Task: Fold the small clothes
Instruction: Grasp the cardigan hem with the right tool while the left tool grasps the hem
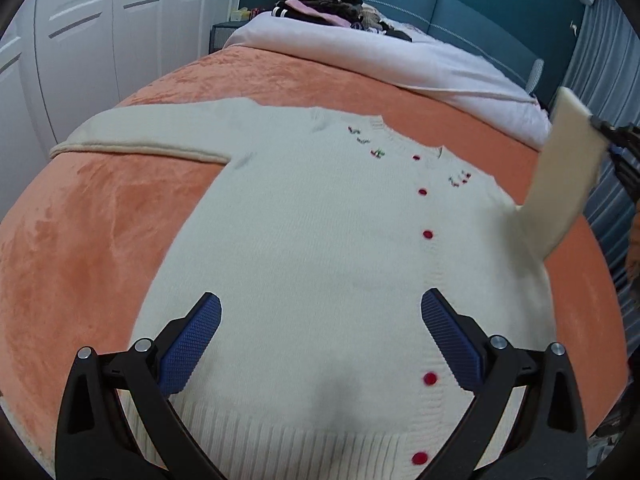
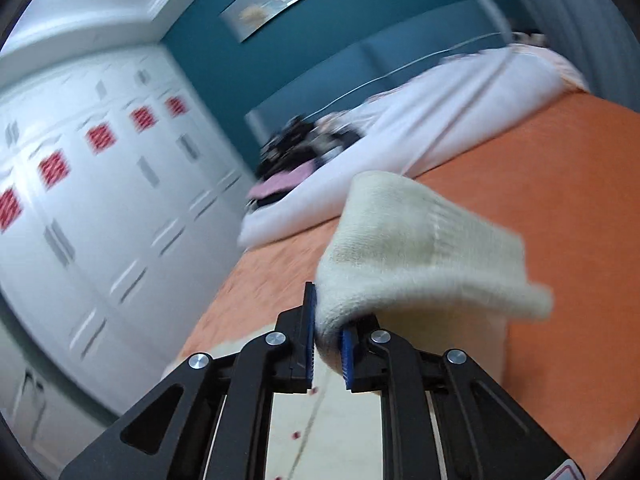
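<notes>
A cream cardigan (image 1: 320, 240) with red buttons lies flat, front up, on the orange blanket (image 1: 100, 220). Its left sleeve (image 1: 152, 140) stretches out to the left. My left gripper (image 1: 320, 316) is open and empty, hovering above the cardigan's lower body. My right gripper (image 2: 328, 344) is shut on the cuff of the right sleeve (image 2: 420, 248) and holds it lifted off the bed. In the left wrist view that raised sleeve (image 1: 572, 168) hangs at the right edge with the right gripper (image 1: 612, 136) behind it.
A white duvet (image 1: 380, 52) lies folded back beyond the cardigan, with a pile of dark and pink clothes (image 1: 324, 0) at the head of the bed. White wardrobe doors (image 1: 100, 40) stand to the left. A teal headboard (image 1: 480, 20) is behind.
</notes>
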### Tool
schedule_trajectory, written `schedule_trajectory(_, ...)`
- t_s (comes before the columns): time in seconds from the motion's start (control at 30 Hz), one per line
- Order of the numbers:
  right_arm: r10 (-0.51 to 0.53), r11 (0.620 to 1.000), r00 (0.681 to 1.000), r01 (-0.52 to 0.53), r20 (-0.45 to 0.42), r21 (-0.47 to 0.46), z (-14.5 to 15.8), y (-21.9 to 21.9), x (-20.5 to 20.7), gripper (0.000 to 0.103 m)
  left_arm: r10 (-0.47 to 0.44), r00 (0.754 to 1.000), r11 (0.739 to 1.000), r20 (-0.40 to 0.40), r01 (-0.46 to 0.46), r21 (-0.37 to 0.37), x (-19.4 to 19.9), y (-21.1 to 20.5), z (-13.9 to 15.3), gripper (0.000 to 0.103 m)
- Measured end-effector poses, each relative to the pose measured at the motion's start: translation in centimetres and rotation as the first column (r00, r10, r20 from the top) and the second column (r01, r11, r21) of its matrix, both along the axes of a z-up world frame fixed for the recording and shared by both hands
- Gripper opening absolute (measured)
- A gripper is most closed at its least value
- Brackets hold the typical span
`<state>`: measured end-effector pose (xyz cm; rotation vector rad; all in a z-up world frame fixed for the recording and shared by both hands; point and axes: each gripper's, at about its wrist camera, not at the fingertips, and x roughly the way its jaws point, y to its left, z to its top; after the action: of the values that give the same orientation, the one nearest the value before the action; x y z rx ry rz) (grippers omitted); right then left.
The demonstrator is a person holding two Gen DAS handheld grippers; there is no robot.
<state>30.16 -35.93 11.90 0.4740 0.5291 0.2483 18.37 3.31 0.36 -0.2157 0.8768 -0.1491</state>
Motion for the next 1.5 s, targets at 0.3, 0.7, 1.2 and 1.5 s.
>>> schedule_trajectory(0.3,-0.037,0.999,0.961,0.045,-0.274,0.021,-14.0,5.3,-1.5,0.049,-0.01,0.997,0.964,-0.081,-0.012,-0.265,9.8,-0.3,-1.2,0.098)
schedule_trajectory(0.7,-0.232,0.862,0.898,0.367,-0.373,0.35,-20.2,-4.0,-2.5,0.046,0.058,0.973,0.913,-0.223,-0.142,-0.382,19.2,-2.8,-7.7,0.016)
schedule_trajectory(1.2,-0.368,0.875,0.871,0.443,-0.325,0.194,-18.9,-5.2,-2.8,0.017,0.097,0.987,0.899,-0.129,-0.143,-0.414,18.3,-0.5,-7.9,0.044)
schedule_trajectory(1.5,-0.365,0.885,0.888,0.424,-0.28,0.191,-19.1,-4.7,-3.1,0.017,0.005,0.991,0.897,-0.135,-0.064,-0.438,20.7,-3.7,-7.5,0.01)
